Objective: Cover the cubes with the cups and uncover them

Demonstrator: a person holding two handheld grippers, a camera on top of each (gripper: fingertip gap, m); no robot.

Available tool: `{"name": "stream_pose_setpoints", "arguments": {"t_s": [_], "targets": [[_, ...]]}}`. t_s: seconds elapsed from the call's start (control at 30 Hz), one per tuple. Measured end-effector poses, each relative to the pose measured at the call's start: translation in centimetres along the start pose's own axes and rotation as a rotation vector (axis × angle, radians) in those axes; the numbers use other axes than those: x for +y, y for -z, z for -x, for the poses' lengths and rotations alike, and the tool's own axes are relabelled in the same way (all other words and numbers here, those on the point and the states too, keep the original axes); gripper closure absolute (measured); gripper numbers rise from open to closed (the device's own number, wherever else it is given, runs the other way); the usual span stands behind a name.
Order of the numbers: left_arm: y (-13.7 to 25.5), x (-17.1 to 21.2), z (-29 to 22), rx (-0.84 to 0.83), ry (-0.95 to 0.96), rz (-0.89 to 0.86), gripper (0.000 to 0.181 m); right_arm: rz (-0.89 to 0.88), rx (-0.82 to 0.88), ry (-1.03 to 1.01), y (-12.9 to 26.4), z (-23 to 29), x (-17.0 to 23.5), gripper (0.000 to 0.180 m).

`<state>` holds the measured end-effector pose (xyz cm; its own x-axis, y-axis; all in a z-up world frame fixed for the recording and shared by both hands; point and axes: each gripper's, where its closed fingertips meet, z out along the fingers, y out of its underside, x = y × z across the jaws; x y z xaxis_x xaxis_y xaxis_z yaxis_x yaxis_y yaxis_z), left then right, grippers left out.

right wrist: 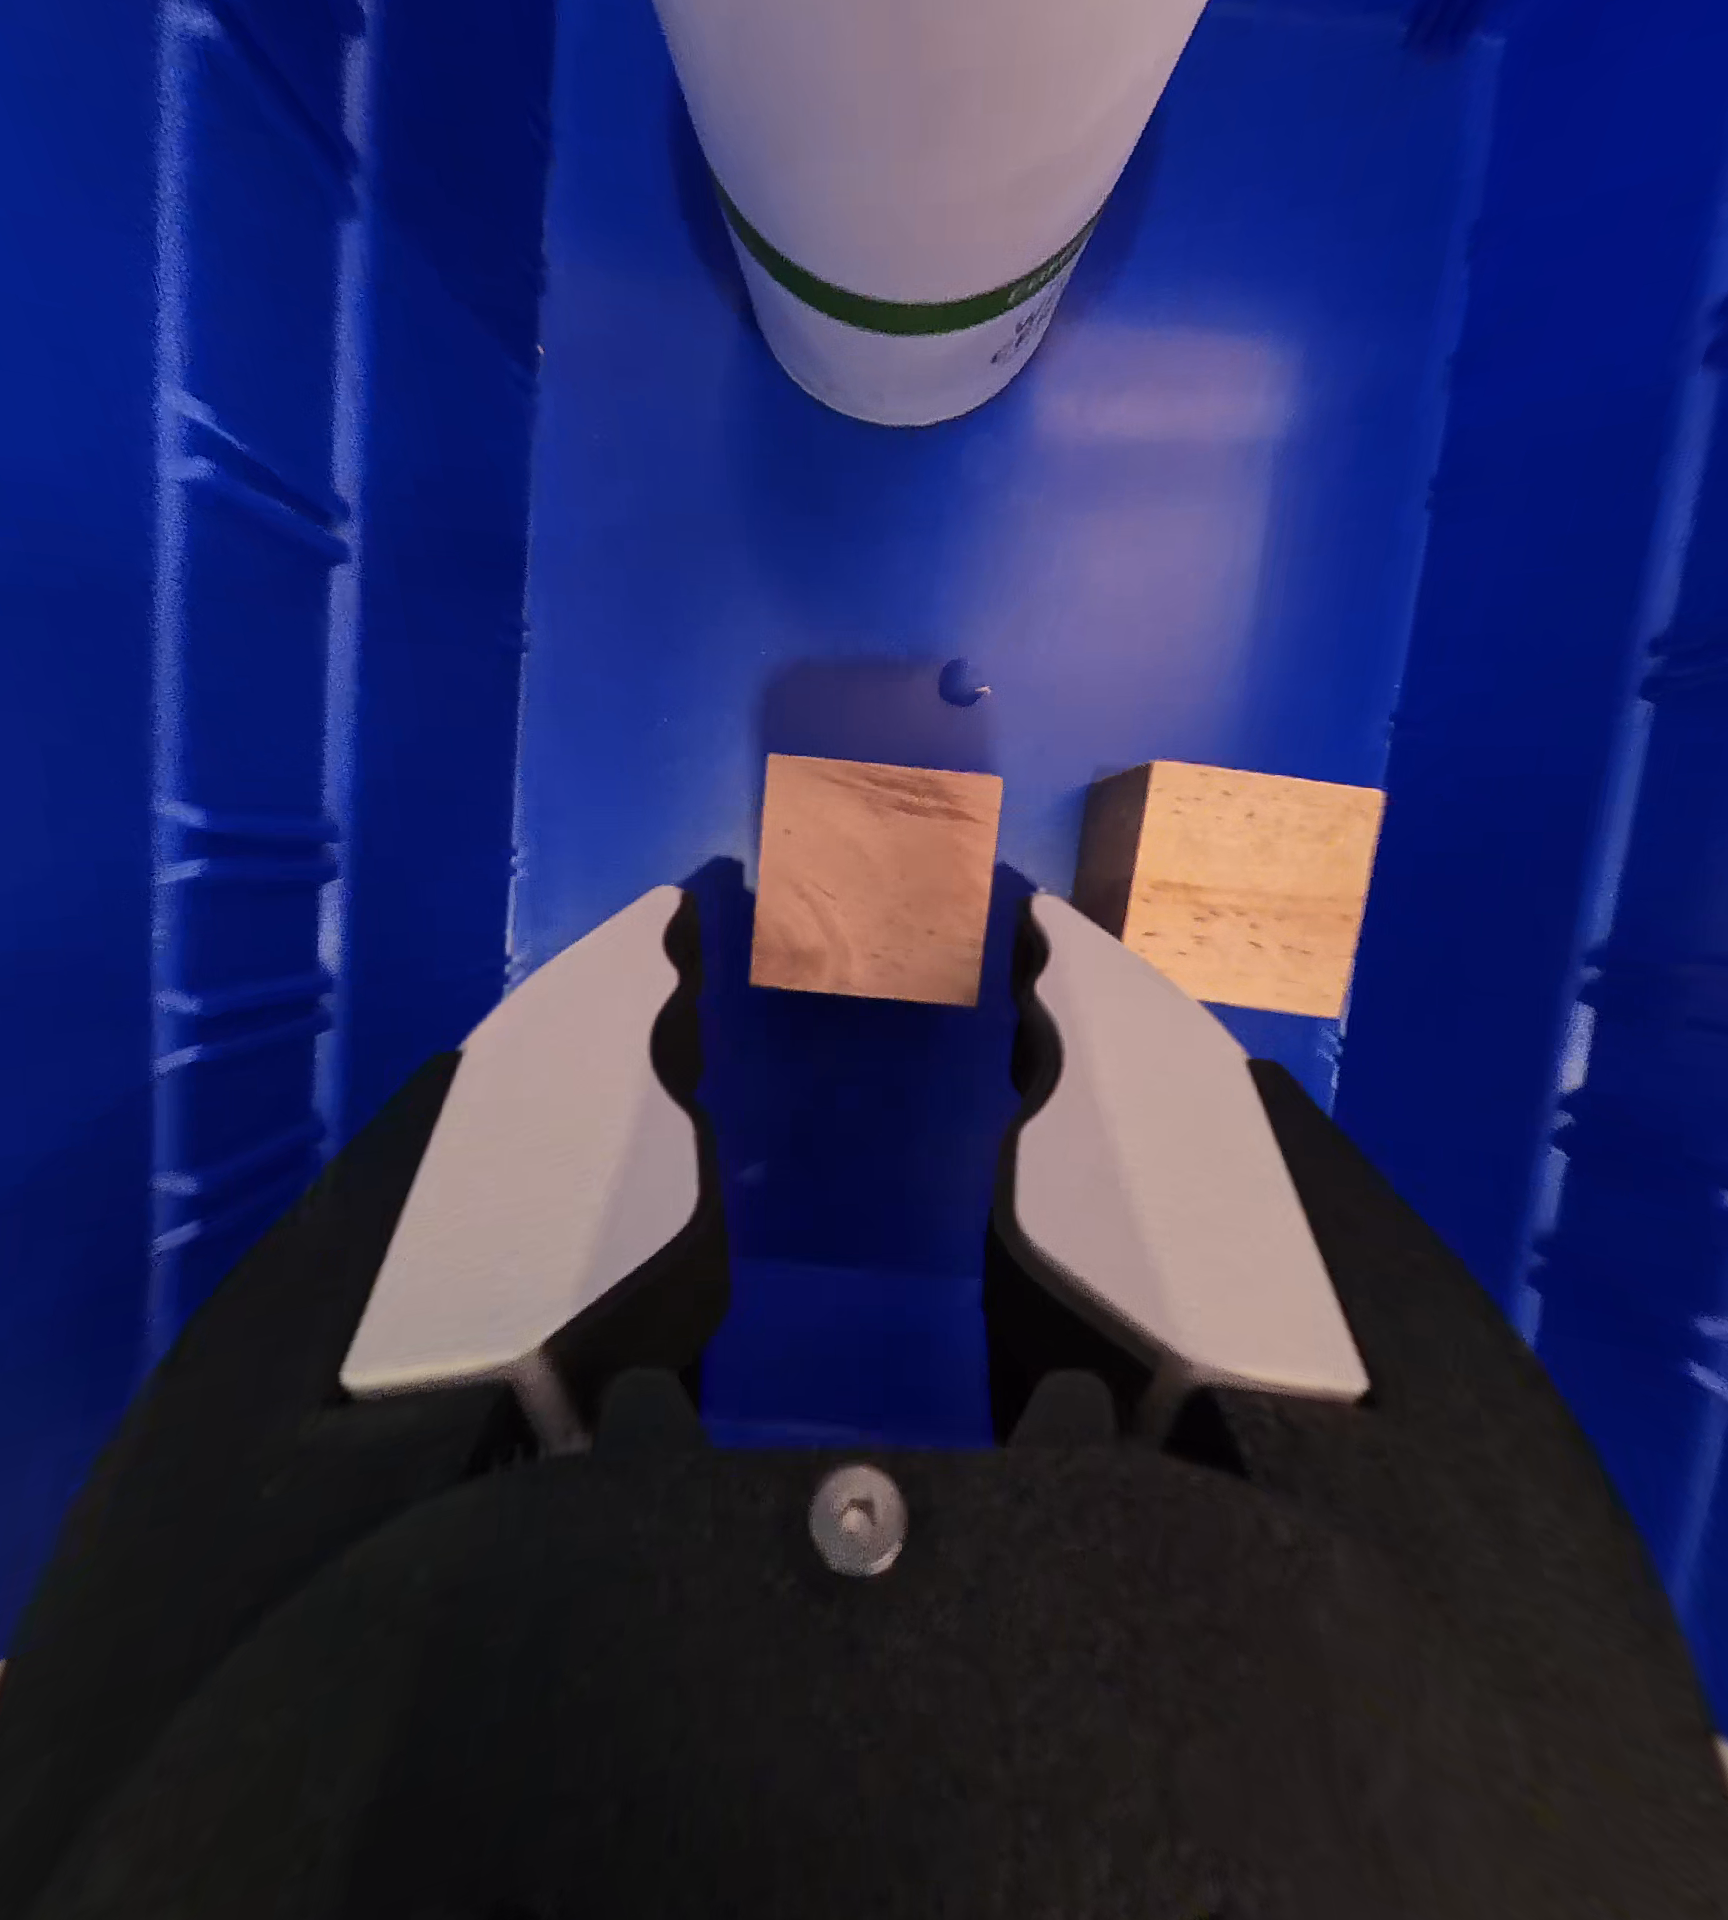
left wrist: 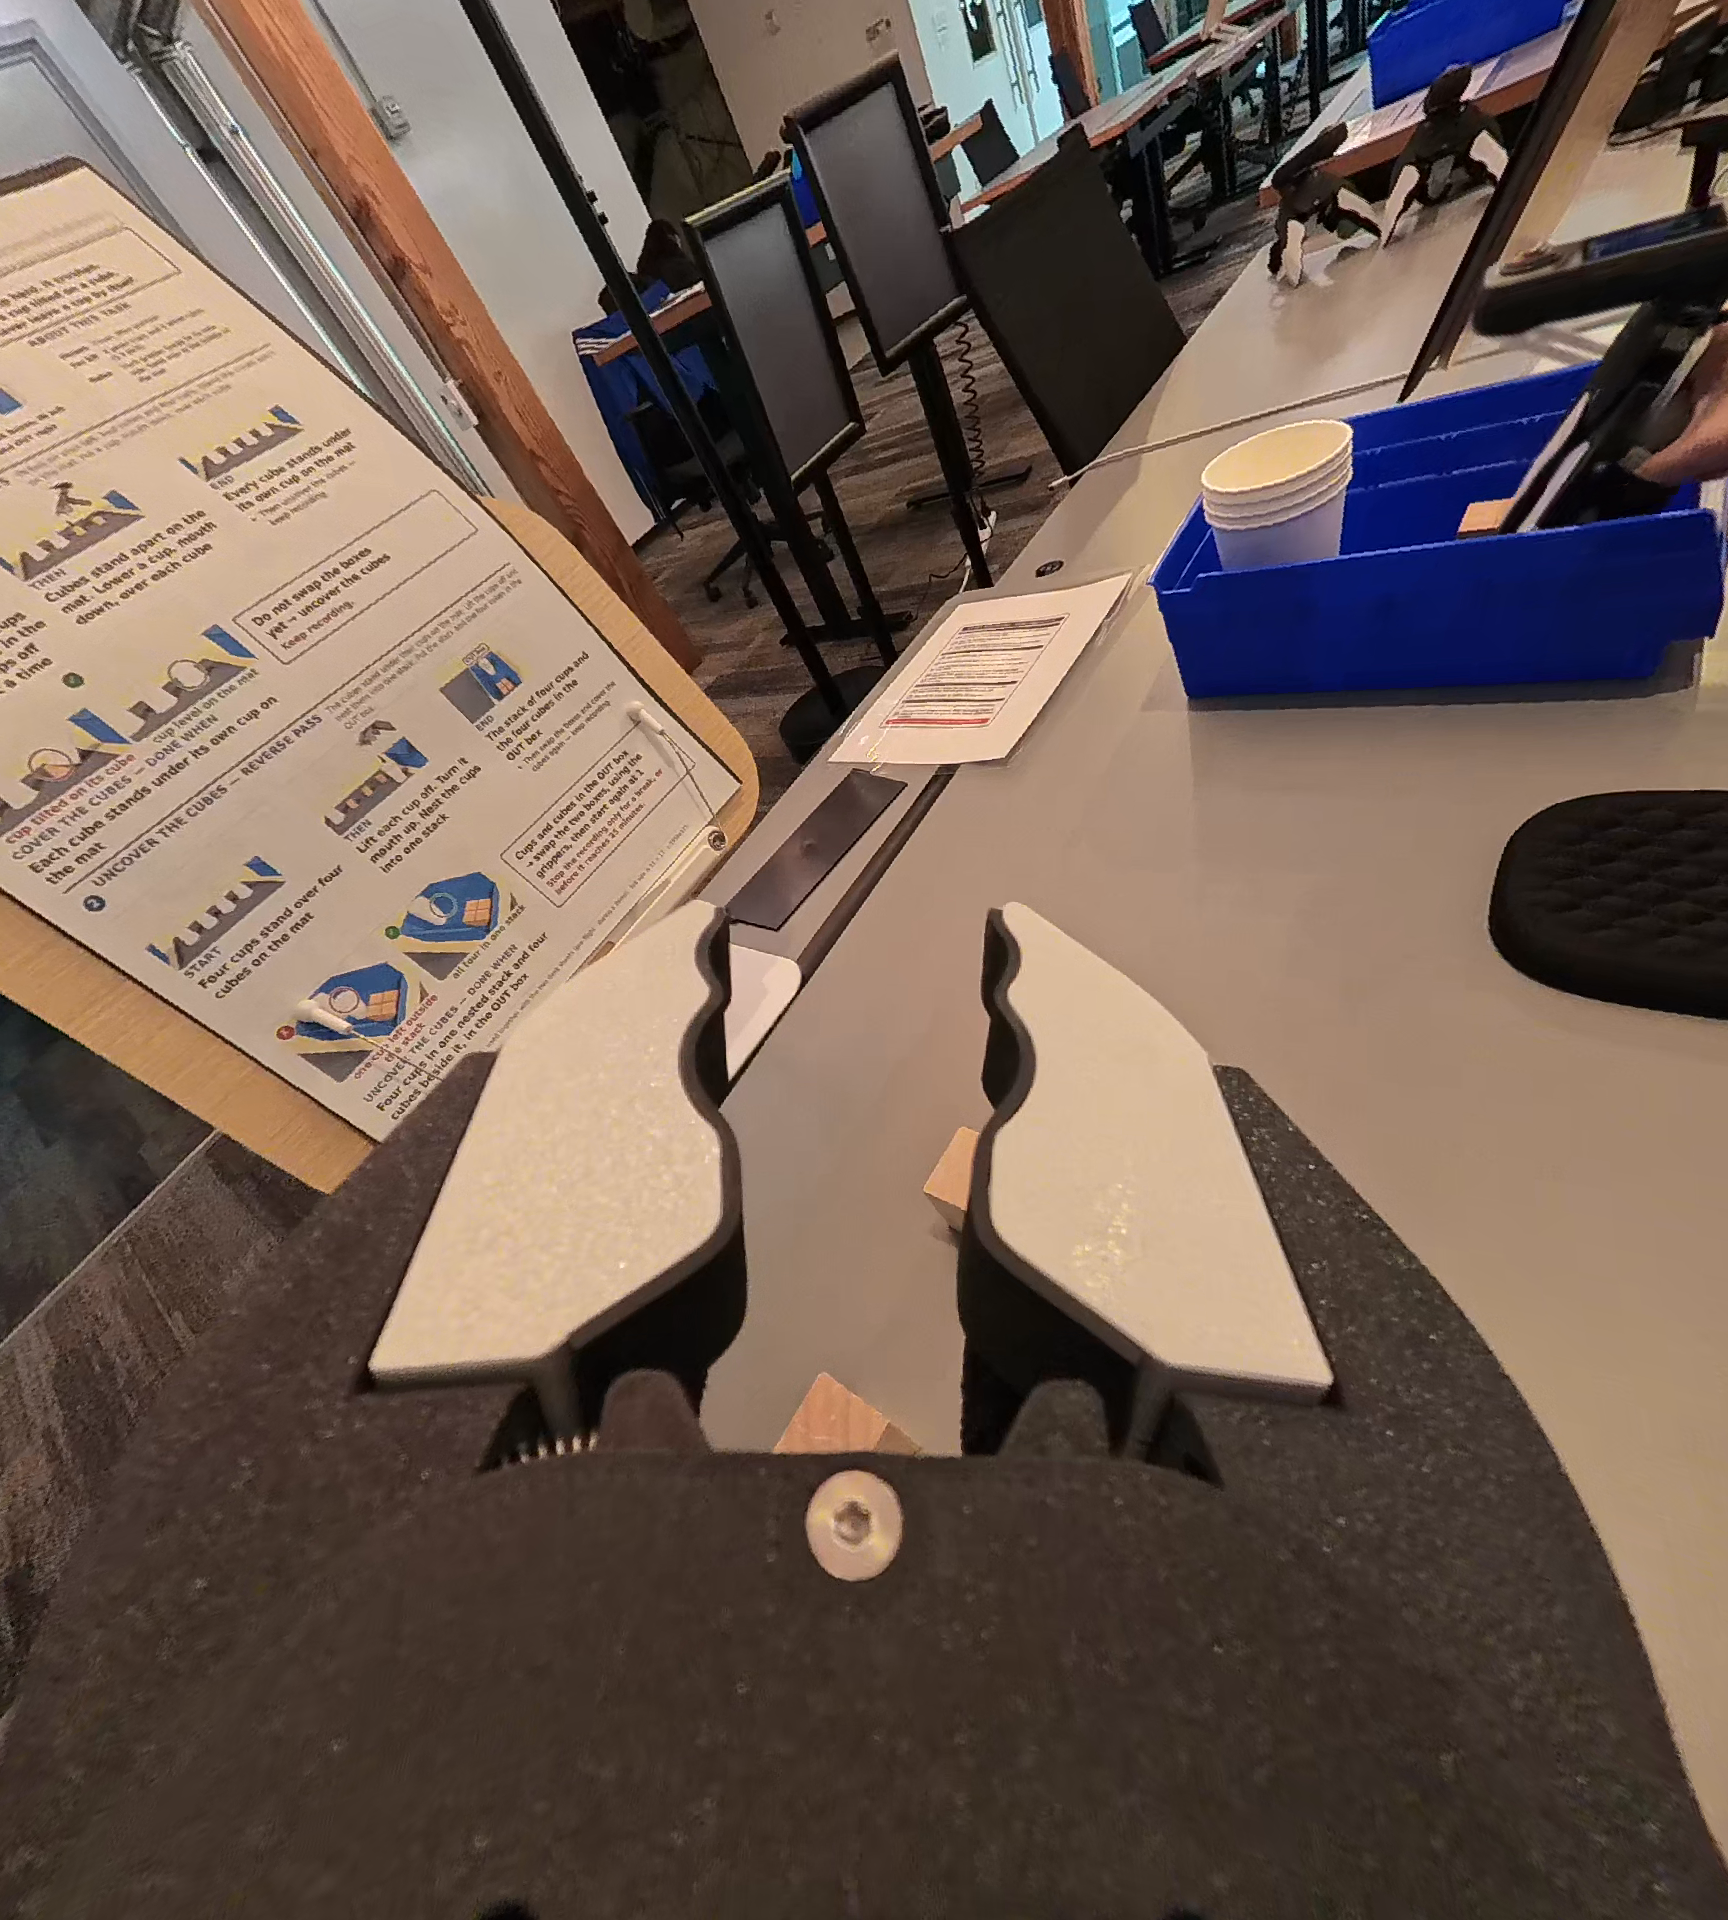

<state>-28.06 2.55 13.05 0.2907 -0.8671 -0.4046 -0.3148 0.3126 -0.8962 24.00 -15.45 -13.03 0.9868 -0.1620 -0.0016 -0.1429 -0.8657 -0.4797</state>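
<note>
In the left wrist view, the left gripper [left wrist: 855, 1023] hovers over the grey bench [left wrist: 1255, 1039], fingers apart and empty, two wooden cubes [left wrist: 948, 1184] on the bench beneath it. Farther off, stacked paper cups [left wrist: 1278, 494] stand in the blue bin [left wrist: 1411, 613]; an instruction board [left wrist: 247, 665] carries printed text. In the right wrist view, the right gripper [right wrist: 865, 914] reaches into the bin, fingers apart just short of the nearer cube [right wrist: 875, 878], with another cube [right wrist: 1244, 883] just beside it. Best to centre the fingers squarely before closing, clear of the neighbour. The cup bears a green band with unreadable print.

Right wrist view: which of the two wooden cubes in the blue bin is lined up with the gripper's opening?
The left cube, just beyond the open right gripper. The other cube lies off to the right, outside the right fingertip.
</note>
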Motion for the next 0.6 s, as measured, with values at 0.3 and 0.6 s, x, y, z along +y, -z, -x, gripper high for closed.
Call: {"name": "stream_pose_setpoints", "arguments": {"t_s": [0.3,0.6], "targets": [[0.8,0.0,1.4,-0.041,0.027,-0.015,0.135,-0.113,0.453,0.194,13.2,1.8,-6.4,0.118],[1.2,0.7,2.3,-0.076,0.035,0.0,0.134,-0.566,-0.142,0.812,11.1,33.4,-14.9,0.124]]}}
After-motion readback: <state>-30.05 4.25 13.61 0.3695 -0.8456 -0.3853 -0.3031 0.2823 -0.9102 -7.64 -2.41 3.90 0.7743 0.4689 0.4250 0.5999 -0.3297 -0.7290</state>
